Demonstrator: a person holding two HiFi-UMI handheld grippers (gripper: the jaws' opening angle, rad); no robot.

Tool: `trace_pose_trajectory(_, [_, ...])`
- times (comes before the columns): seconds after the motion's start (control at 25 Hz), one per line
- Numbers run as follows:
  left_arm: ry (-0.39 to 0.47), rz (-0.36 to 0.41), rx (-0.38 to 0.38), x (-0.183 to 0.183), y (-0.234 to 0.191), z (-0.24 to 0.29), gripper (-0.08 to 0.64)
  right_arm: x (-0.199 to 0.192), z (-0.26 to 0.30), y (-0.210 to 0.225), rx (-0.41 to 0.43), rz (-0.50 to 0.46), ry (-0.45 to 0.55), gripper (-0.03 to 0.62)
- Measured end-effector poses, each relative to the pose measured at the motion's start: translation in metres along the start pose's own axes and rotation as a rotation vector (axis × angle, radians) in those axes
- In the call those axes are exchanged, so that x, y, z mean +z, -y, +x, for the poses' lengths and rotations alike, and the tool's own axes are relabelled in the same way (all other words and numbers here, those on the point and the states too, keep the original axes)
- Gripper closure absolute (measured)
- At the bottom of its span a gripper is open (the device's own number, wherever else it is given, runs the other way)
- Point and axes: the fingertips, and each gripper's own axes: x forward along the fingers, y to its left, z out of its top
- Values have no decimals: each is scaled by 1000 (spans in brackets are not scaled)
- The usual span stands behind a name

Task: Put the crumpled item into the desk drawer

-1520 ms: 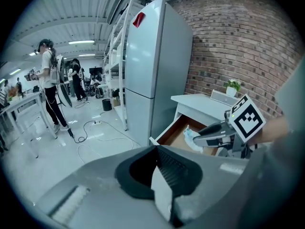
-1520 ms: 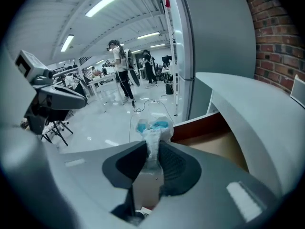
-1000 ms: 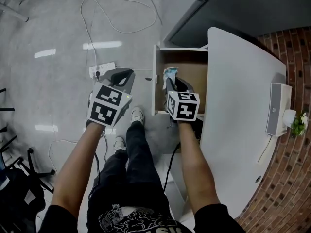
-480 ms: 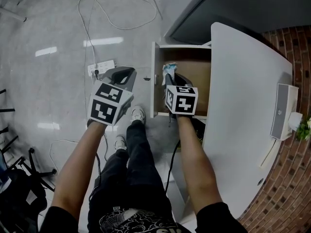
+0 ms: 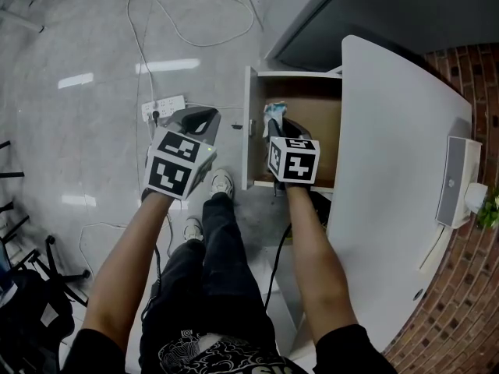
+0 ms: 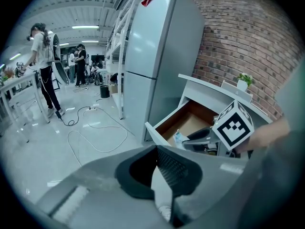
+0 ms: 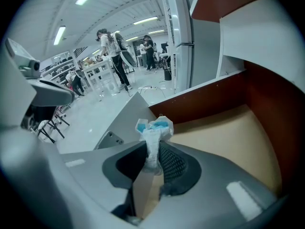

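Bare left forearm and right forearm extended; left grey claw closed, empty; right grey claw angled downward, pinching crumpled white-blue paper.

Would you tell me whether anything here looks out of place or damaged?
Nothing looks damaged or spilled. The drawer is open, with the right gripper holding the crumpled item over it. The only untidy thing is the cable looping loose across the floor by the power strip.

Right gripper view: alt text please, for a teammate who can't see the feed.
The right gripper is shut on a crumpled white-and-blue wad, holding it over the front of the open desk drawer, whose brown floor looks bare. Behind, people stand in a bright workshop.
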Motion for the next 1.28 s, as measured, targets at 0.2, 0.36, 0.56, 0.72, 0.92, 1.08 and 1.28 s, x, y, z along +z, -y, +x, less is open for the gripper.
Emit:
trace_pose_trajectory(0.2, [-1, 3, 3, 0, 0, -1, 560, -1, 0, 0, 4, -6, -5, 503])
trace_pose_trajectory(0.36, [-4, 7, 10, -2, -2, -2, 560, -4, 1, 0, 6, -4, -8, 502])
trace_pose_trajectory(0.56, [-13, 13, 13, -6, -1, -4, 560, -8, 2, -1, 8, 5, -22, 491])
trace_pose_trajectory(0.72, [-16, 16, 19, -7, -1, -5, 560, -11, 3, -1, 5, 5, -28, 478])
trace_pose_trajectory(0.92, [-10, 13, 28, -4, -4, -12, 560, -5, 0, -4, 11, 11, -21, 461])
trace_pose_trajectory(1.08, [-1, 11, 40, 4, -7, -21, 560, 7, -8, -9, 20, 8, -3, 460])
trace_pose_trajectory(1.28, [20, 10, 53, 24, -9, -37, 560, 36, -29, -22, 39, -12, 37, 462])
